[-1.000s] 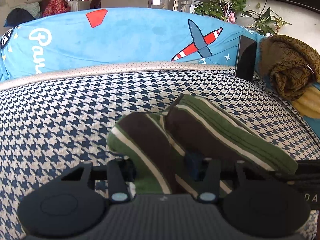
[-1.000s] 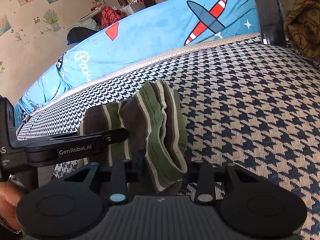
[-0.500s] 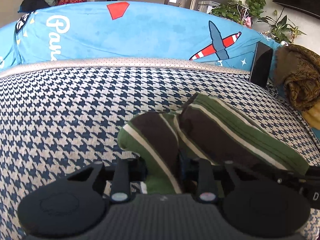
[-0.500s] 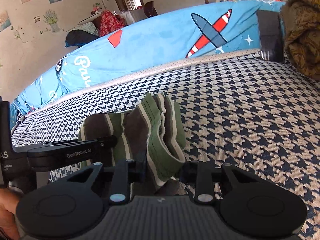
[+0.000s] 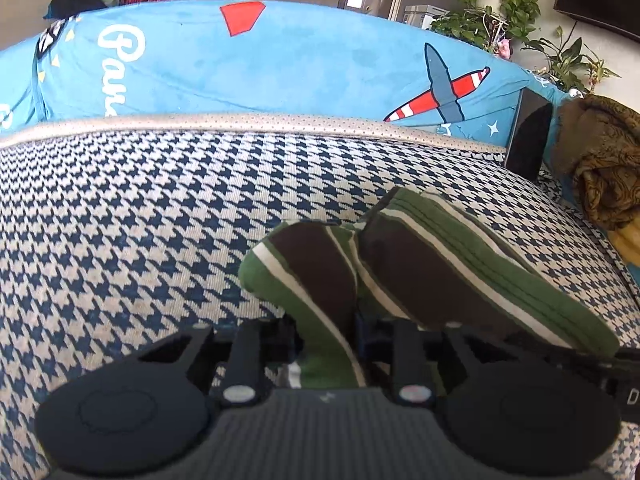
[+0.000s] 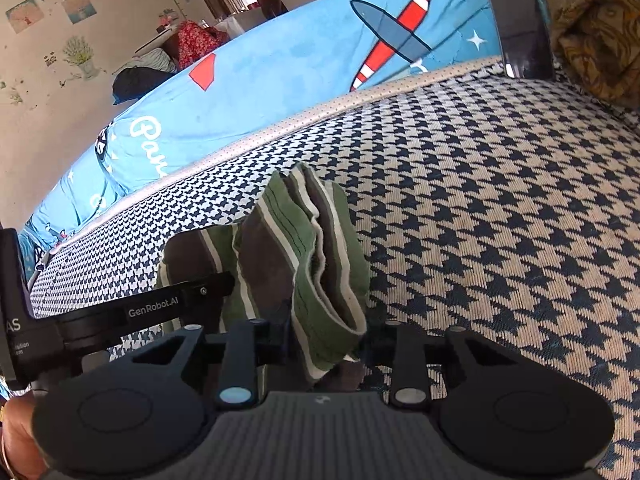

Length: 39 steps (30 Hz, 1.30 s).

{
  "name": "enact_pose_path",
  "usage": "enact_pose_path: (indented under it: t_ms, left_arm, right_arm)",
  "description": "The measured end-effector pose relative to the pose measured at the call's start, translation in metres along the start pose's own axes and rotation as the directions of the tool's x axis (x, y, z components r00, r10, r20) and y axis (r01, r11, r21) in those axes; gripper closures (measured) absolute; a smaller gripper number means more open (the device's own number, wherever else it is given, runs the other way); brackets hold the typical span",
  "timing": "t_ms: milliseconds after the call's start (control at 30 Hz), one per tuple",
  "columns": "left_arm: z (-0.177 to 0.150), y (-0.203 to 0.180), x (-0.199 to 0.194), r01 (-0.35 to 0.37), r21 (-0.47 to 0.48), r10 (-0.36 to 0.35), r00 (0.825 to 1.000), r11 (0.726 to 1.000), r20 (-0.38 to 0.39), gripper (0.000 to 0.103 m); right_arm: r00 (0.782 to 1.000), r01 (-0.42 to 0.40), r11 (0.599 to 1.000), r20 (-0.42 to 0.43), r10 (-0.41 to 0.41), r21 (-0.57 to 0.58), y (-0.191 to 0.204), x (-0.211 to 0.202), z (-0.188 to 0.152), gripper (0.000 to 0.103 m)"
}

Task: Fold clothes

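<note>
A small folded garment (image 5: 420, 264) with green, brown and white stripes is held up over the houndstooth seat (image 5: 120, 220). My left gripper (image 5: 326, 338) has the garment's left fold between its fingers, and its jaws are closing on it. My right gripper (image 6: 328, 332) is shut on the garment's (image 6: 280, 248) layered right edge, whose hems fan out above the fingers. The left gripper's body (image 6: 160, 312) reaches in from the left of the right wrist view. At the right edge of the left wrist view, part of the right gripper (image 5: 600, 364) shows under the cloth.
A blue blanket (image 5: 280, 60) printed with an aeroplane covers the sofa back. A black flat slab (image 5: 528, 136) leans at the right end, beside a brown patterned cloth (image 5: 600, 176). Potted plants (image 5: 500, 4) stand behind. A person's hand (image 6: 16, 432) holds the left gripper.
The left gripper's fingers have drawn closer together on the striped fold. Both grippers and the garment stay at nearly the same spot over the seat.
</note>
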<state>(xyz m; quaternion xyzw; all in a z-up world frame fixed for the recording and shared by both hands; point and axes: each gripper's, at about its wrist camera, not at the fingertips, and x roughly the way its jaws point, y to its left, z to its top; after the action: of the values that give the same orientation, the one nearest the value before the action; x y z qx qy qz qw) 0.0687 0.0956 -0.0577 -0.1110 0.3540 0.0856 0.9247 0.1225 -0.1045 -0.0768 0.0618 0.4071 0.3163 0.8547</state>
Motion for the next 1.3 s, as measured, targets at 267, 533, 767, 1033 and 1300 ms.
enact_pose_path:
  t_ms: [267,533,767,1033,1300]
  left_arm:
    - [0.012,0.006,-0.034,-0.104,0.030,0.099,0.988,0.994,0.117,0.081]
    - [0.009,0.045,-0.057,-0.216,0.017,0.211,0.966,0.976,0.151,0.081]
    - [0.002,0.086,-0.076,-0.303,-0.015,0.301,0.938,0.953,0.173,0.081]
    - [-0.004,0.128,-0.093,-0.368,-0.074,0.375,0.911,0.927,0.170,0.081]
    - [-0.008,0.158,-0.104,-0.407,-0.118,0.422,0.892,0.906,0.162,0.081]
  right_arm:
    - [0.995,-0.029,0.997,0.095,0.036,-0.072,0.028,-0.008,0.005,0.076]
    - [0.988,-0.062,0.984,0.132,0.084,-0.165,0.073,0.004,0.008,0.076]
    - [0.982,-0.108,0.967,0.128,0.141,-0.231,0.118,0.020,0.005,0.076]
    - [0.974,-0.152,0.941,0.117,0.195,-0.301,0.164,0.041,-0.002,0.076]
    - [0.967,-0.182,0.918,0.104,0.232,-0.352,0.196,0.056,-0.006,0.076]
